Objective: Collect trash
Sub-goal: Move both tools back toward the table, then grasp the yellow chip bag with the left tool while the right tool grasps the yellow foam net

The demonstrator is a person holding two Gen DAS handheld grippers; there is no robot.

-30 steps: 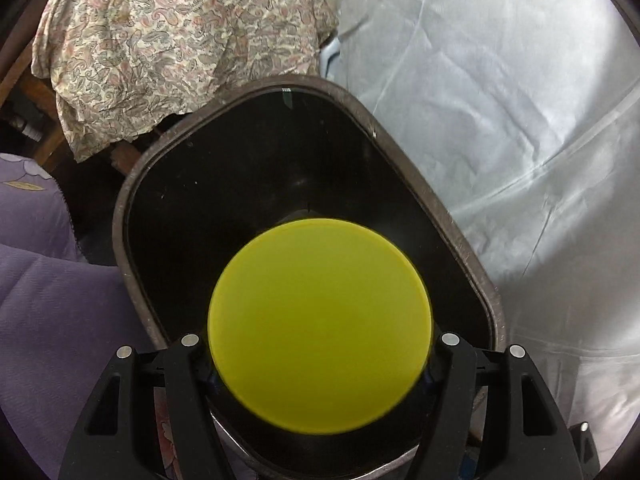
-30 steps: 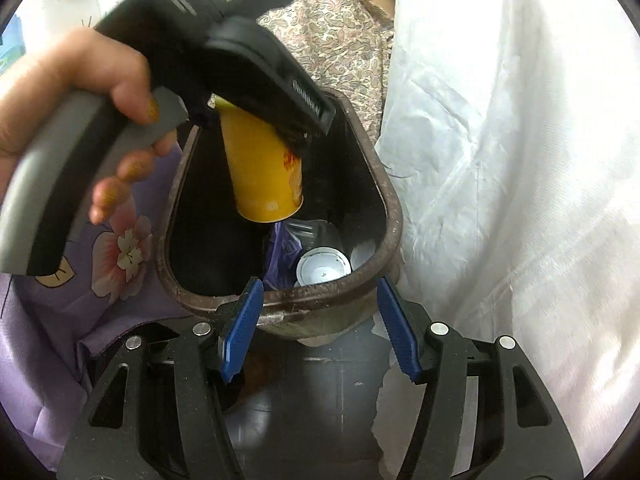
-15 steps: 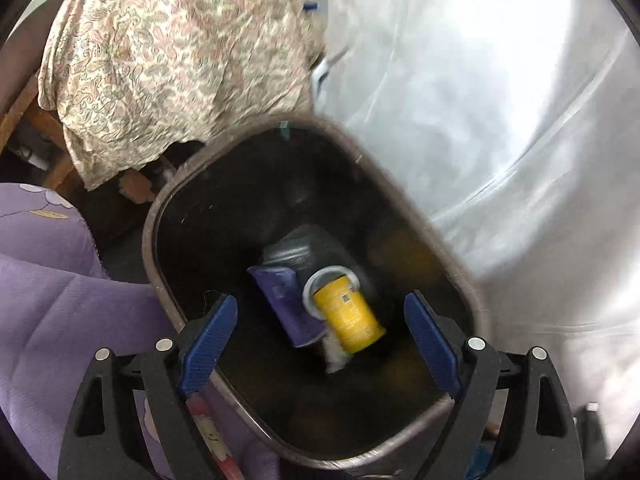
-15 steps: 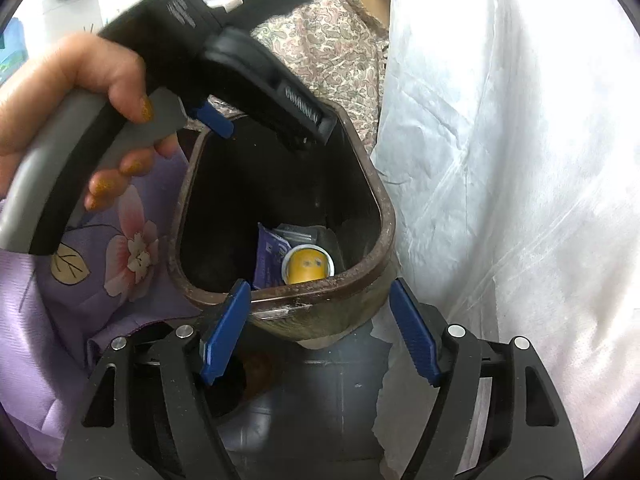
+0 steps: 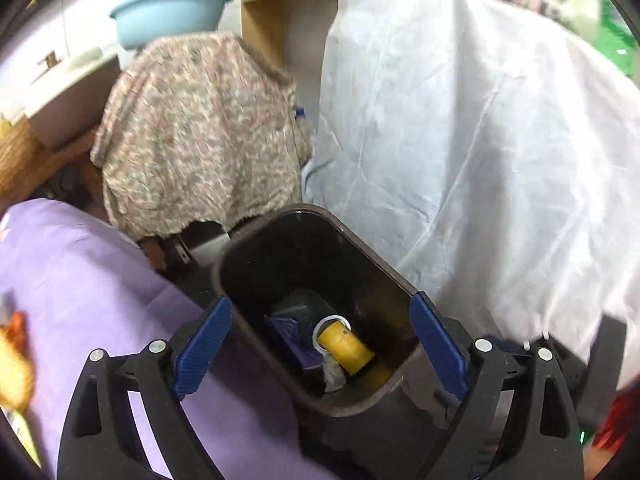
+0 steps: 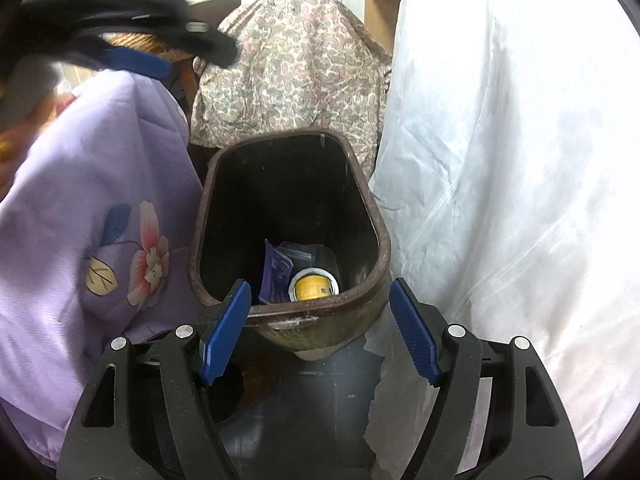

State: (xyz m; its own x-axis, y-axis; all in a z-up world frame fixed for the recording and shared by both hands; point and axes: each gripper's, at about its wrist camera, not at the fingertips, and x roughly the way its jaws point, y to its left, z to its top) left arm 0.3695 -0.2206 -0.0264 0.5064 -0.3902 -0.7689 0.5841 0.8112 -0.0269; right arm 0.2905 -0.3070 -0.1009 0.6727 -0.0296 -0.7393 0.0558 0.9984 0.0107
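Lying at the bottom of the brown bin (image 5: 320,216) is a yellow can (image 5: 345,347), on its side, its long axis running from about 10 o'clock to 4 o'clock in the left wrist view, its white-ringed end toward 10. In the right wrist view that ringed end (image 6: 314,285) faces the camera. A purple packet (image 6: 275,273) sits just at the can's 9 o'clock, a dark clear wrapper (image 6: 306,253) behind both, and a crumpled white scrap (image 5: 334,374) touches the can at 7 o'clock.

The left gripper (image 5: 320,348) hangs above the bin, fingers spread wide and holding nothing. The right gripper (image 6: 320,328) is likewise wide apart and empty, near the bin's closest rim.

A white sheet (image 5: 480,140) drapes at 3 o'clock of the bin, a paisley cloth (image 5: 200,136) at 11, a purple flowered cloth (image 6: 100,220) at 9, and a blue basin (image 5: 170,12) stands above the paisley cloth.
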